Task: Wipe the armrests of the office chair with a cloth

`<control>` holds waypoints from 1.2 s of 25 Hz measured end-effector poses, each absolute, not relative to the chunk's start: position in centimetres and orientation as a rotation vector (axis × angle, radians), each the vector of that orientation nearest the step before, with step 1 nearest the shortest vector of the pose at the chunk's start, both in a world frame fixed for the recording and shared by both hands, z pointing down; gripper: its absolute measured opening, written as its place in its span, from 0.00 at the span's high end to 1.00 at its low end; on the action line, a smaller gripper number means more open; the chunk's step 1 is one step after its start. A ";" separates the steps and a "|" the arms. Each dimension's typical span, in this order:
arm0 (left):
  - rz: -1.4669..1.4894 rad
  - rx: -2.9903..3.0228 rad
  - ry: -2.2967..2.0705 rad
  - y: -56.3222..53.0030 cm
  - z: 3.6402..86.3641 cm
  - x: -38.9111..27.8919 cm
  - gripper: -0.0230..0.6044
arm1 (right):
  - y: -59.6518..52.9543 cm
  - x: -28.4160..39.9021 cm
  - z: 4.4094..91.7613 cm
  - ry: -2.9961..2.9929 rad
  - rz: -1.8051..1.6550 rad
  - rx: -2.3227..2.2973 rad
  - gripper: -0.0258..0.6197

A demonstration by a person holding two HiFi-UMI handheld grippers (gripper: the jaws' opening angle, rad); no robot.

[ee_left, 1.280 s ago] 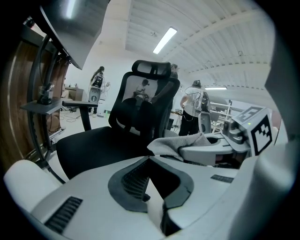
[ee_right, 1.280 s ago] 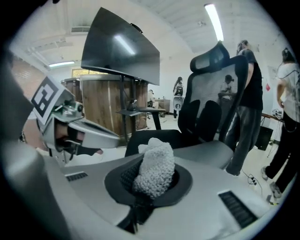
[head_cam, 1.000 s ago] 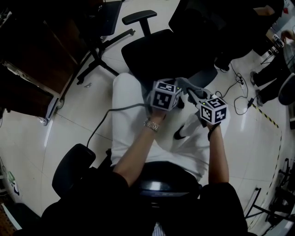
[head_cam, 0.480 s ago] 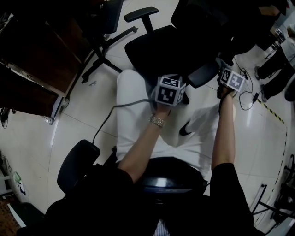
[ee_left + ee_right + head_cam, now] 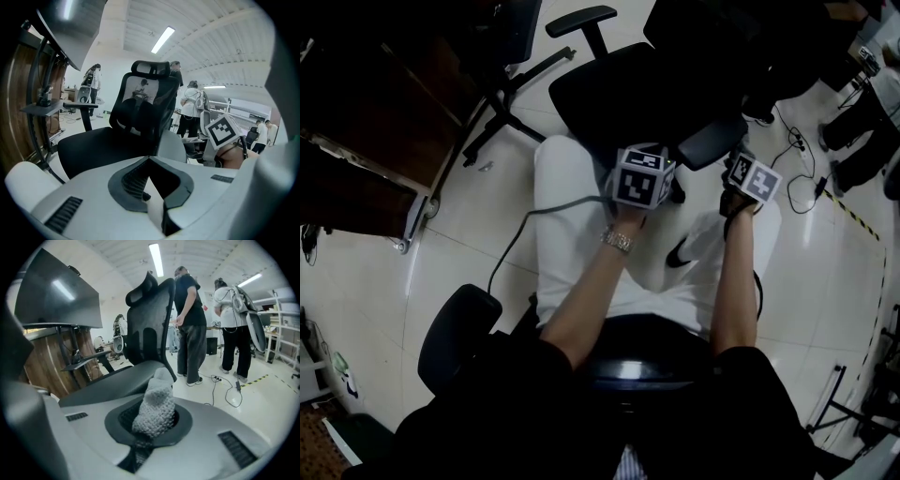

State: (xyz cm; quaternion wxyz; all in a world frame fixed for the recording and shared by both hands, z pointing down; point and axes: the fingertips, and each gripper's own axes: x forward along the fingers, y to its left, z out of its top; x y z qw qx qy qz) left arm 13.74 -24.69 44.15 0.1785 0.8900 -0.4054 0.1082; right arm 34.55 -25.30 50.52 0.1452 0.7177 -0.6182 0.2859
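We pinch the cloth [image 5: 154, 409] in our right gripper [image 5: 732, 165] at the one-o'clock armrest [image 5: 711, 142] for wiping, our left gripper [image 5: 152, 183] idling narrowly parted, empty.

The right gripper [image 5: 736, 165] is moving off the lap, where a second ago it was hanging just beside the left gripper [image 5: 639, 156]. It is now pulling in at the outer end of the chair's near armrest [image 5: 711, 141], after reaching slightly farther out past that end half a second ago. The cloth [image 5: 154, 406] pinched between its fingers [image 5: 185, 423] is travelling with it, so the armrest pad, earlier well ahead of the fingertips, is now lying just beyond them with the cloth's tip at its end.
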 end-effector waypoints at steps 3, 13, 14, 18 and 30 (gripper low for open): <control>0.295 2.516 -1.155 -25.0 44.1 13.5 0.97 | -23.5 31.5 51.1 -1.833 0.837 1.983 0.92; 0.274 2.502 -1.168 -25.0 44.0 13.0 0.97 | -18.9 20.8 49.3 -2.112 0.836 1.643 0.92; 0.271 2.503 -1.170 -25.1 43.9 13.0 0.97 | -18.8 20.0 49.0 -2.146 0.844 1.605 0.92; 0.273 2.502 -1.178 -25.1 43.9 12.9 0.97 | -19.4 16.7 46.1 -2.386 0.904 1.457 0.92; 0.311 2.533 -1.141 -24.3 44.1 14.5 0.97 | -22.8 18.0 44.6 -2.211 0.569 1.766 0.92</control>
